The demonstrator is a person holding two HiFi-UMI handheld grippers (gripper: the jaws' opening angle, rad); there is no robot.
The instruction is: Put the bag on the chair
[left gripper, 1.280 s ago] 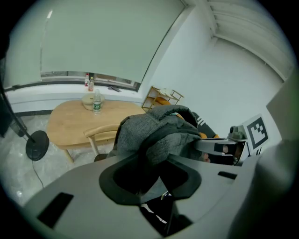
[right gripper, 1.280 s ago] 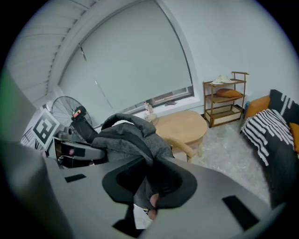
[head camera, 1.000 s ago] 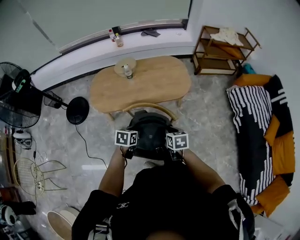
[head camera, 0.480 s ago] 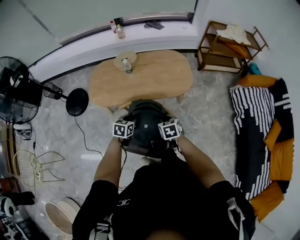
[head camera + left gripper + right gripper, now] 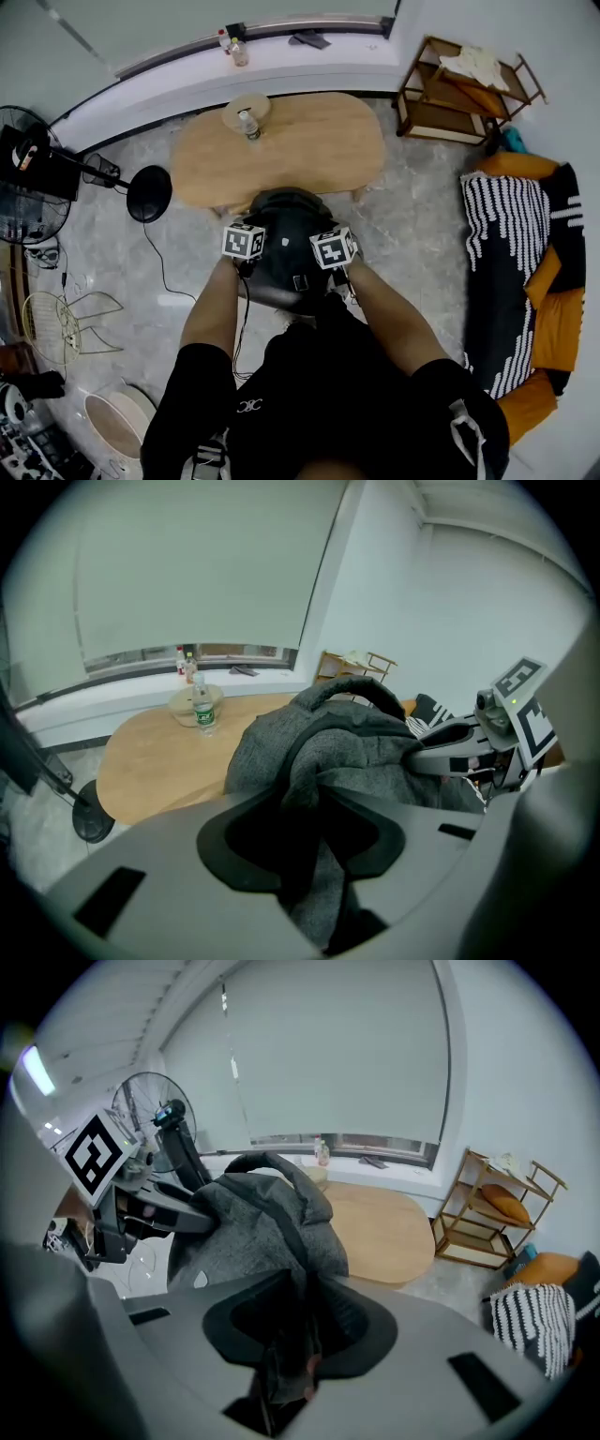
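I carry a dark grey backpack between both grippers, right at the near edge of the wooden table. The chair is hidden under the bag in the head view. My left gripper pinches grey fabric on the bag's left side. My right gripper grips the fabric on its right side. Both pairs of jaws have just been opening a little, and the cloth still runs between them. The left gripper view shows the right gripper across the bag. The right gripper view shows the left gripper.
A water bottle and a small dish stand on the table's far left. A standing fan with a round base is at the left. A wooden shelf and a striped, orange-cushioned sofa are at the right.
Both grippers and the bag have moved forward toward the table and sunk lower. The chair's curved back, visible a second ago, is now covered by the bag.
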